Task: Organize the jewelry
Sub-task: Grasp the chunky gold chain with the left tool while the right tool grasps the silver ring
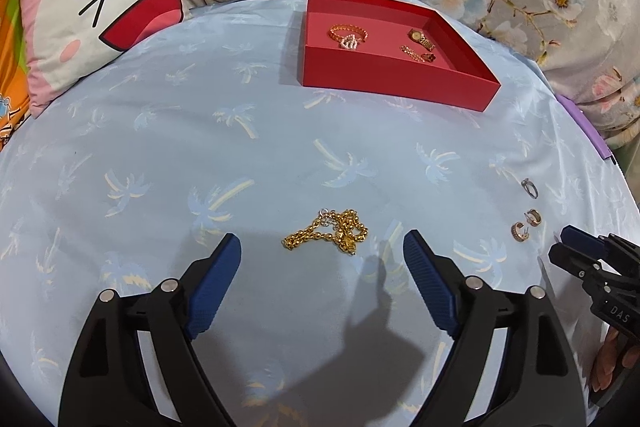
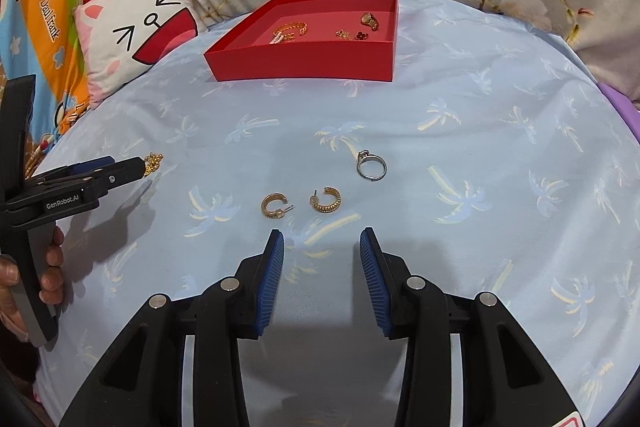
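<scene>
- My left gripper (image 1: 322, 247) has its jaws spread wide and holds nothing; the gold chain necklace (image 1: 326, 233) lies in a loose heap on the blue palm-print sheet (image 1: 160, 155), just ahead of my fingertips and between them.
- My right gripper (image 2: 322, 241) is also parted and empty, though less widely. Two gold hoop earrings (image 2: 302, 203) sit just beyond its tips, apart from each other, with the silver ring (image 2: 371, 166) a little farther out and to the right.
- I judge the step in hand to be picking up the loose pieces, with the necklace the likeliest first grab for my left.
- That next move calls for lowering until the pads straddle the heap, then closing on its thickest bunch, so the chain comes up as one clump rather than trailing a strand.
- The earrings are small and lie flat on soft cloth, so my right will need a low, precise pinch.
- Farthest out stands the red tray (image 1: 396, 83), already holding a bangle, a watch and smaller pieces; it is well apart from both grippers, so each piece needs a carry.
</scene>
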Demonstrator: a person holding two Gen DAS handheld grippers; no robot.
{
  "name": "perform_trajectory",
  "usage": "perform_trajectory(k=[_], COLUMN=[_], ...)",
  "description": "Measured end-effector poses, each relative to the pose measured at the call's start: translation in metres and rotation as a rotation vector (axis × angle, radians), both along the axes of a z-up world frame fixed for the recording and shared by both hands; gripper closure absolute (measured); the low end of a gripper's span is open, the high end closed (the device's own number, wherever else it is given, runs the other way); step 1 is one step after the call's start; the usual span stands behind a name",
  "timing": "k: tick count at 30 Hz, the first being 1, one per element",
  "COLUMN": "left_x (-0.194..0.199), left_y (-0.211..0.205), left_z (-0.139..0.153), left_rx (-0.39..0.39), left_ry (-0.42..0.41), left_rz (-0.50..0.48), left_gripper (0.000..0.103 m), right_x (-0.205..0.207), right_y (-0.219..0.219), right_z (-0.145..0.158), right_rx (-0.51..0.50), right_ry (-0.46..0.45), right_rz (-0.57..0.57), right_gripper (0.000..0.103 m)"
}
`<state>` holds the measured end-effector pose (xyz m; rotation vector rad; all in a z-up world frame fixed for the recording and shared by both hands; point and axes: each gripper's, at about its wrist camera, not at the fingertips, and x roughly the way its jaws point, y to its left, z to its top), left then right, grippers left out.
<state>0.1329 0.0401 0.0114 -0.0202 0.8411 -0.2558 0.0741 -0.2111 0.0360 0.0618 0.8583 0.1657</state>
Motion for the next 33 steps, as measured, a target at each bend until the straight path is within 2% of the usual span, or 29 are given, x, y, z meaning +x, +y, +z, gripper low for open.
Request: perform_trajectory(k=[4,6,10,13,18,20,26,33], left_x=[0.007,0.008,0.01,0.011,0.013,0.013,0.012,0.007], left_y=[-0.002,-0.005,-0.015,-0.022,-0.028,-0.027,-0.02,-0.016], left_z=[-0.003,-0.005,-0.005,-0.005,-0.004,-0.004,-0.002,0.0], left_rx=[0.009,0.027,0.064,0.09,0.101,0.085,0.0,-0.05], left_ry=[0.027,0.031,0.021,0.015,0.004,0.007,0.017,0.002], left_rz=[0.005,0.004,-0.017,-0.038,-0.059,-0.064,-0.096,-0.105], left_gripper=[0.024,0.033,0.04,0.049,0.086,0.095,0.099,0.1], right_x=[0.0,0.001,0.001,0.001,0.003,0.005,0.022,0.052], right_y=[0.0,0.0,-0.001,-0.003,-0.007,-0.012,-0.019,-0.012], right_z=[0.0,0.0,-0.001,-0.001,0.0,0.001,0.008,0.011], right_rx=[0.0,0.003,0.007,0.012,0.035,0.056,0.039,-0.033], right_ry=[0.003,0.005,0.007,0.007,0.009,0.012,0.001,-0.019], right_rz=[-0.003,-0.006,-0.011,-0.013,-0.022,-0.033,-0.059,-0.055], right_gripper=[0.064,0.064,0.062,0.062,0.062,0.062,0.062,0.062])
